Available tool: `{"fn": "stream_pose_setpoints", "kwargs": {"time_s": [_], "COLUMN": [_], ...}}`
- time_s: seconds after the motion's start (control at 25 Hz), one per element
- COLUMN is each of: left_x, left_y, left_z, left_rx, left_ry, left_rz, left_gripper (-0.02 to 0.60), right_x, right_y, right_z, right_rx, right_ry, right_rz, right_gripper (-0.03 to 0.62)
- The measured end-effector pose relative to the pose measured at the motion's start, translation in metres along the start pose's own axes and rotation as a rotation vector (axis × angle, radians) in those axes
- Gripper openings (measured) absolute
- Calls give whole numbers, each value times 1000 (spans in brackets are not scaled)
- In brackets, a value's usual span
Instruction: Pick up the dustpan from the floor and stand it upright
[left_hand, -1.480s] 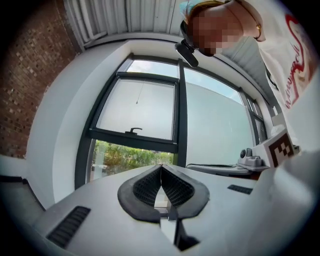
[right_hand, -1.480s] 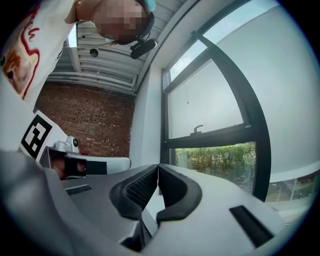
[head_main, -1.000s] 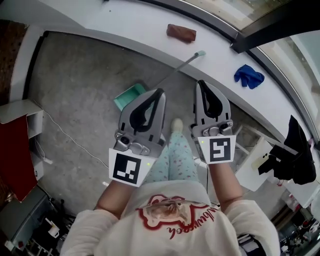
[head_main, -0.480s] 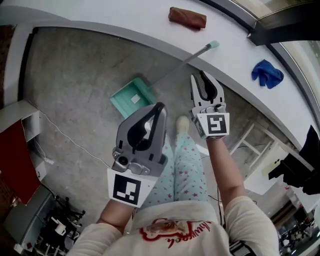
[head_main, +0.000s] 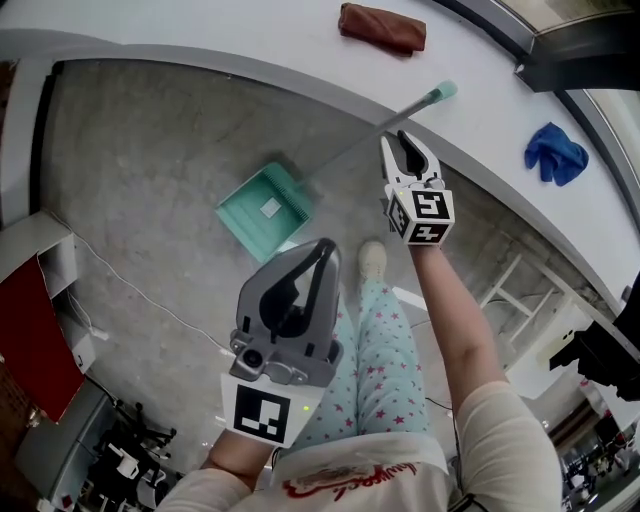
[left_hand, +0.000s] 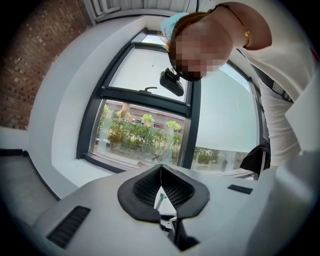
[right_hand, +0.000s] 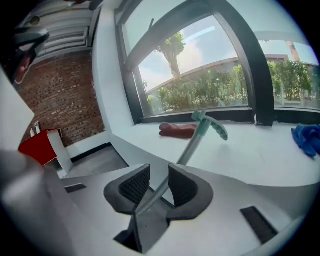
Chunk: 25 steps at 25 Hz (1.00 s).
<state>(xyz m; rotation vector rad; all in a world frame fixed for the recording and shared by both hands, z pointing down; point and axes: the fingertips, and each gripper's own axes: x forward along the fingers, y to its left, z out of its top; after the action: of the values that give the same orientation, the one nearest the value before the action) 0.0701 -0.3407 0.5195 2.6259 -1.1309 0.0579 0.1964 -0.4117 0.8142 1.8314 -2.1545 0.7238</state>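
A teal dustpan (head_main: 265, 210) lies flat on the grey floor. Its long metal handle (head_main: 360, 140) slants up to the white window sill, where its teal grip (head_main: 440, 93) rests. My right gripper (head_main: 403, 140) is stretched out at the handle, jaws opening. In the right gripper view the handle (right_hand: 197, 135) runs between the pads of my right gripper (right_hand: 159, 172) with a gap on each side. Nearer the body, my left gripper (head_main: 322, 245) is shut with nothing in it; in its own view the tips of the left gripper (left_hand: 160, 166) meet and point at the window.
A brown cloth (head_main: 382, 27) and a blue cloth (head_main: 556, 155) lie on the sill. A white cable (head_main: 130, 280) trails over the floor toward a red box (head_main: 30, 320) at the left. A white rack (head_main: 510, 290) stands at the right. The person's foot (head_main: 372, 258) is just below the dustpan.
The right gripper has gone down and away from the body to the handle, and its jaws have parted. The left gripper has sunk lower, still shut.
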Motion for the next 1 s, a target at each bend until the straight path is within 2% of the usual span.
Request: {"fn": "stream_pose_setpoints", "kwargs": {"time_s": [0.2, 0.44, 0.8, 1.0], "left_x": [-2, -3, 1, -2], "left_y": [7, 15, 15, 22], "left_z": [-9, -25, -34, -40], "left_rx": [-6, -6, -26, -37], "left_ry": [-2, 16, 31, 40], "left_rz": [7, 14, 10, 27], "left_gripper": [20, 20, 20, 20], "right_x": [27, 37, 61, 81], "right_y": [-13, -26, -21, -12], "right_z": [-29, -32, -44, -44], "right_rx": [12, 150, 298, 325], "right_ry": [69, 28, 84, 125], "right_rz": [-35, -93, -93, -31], "right_gripper": [114, 114, 127, 117]}}
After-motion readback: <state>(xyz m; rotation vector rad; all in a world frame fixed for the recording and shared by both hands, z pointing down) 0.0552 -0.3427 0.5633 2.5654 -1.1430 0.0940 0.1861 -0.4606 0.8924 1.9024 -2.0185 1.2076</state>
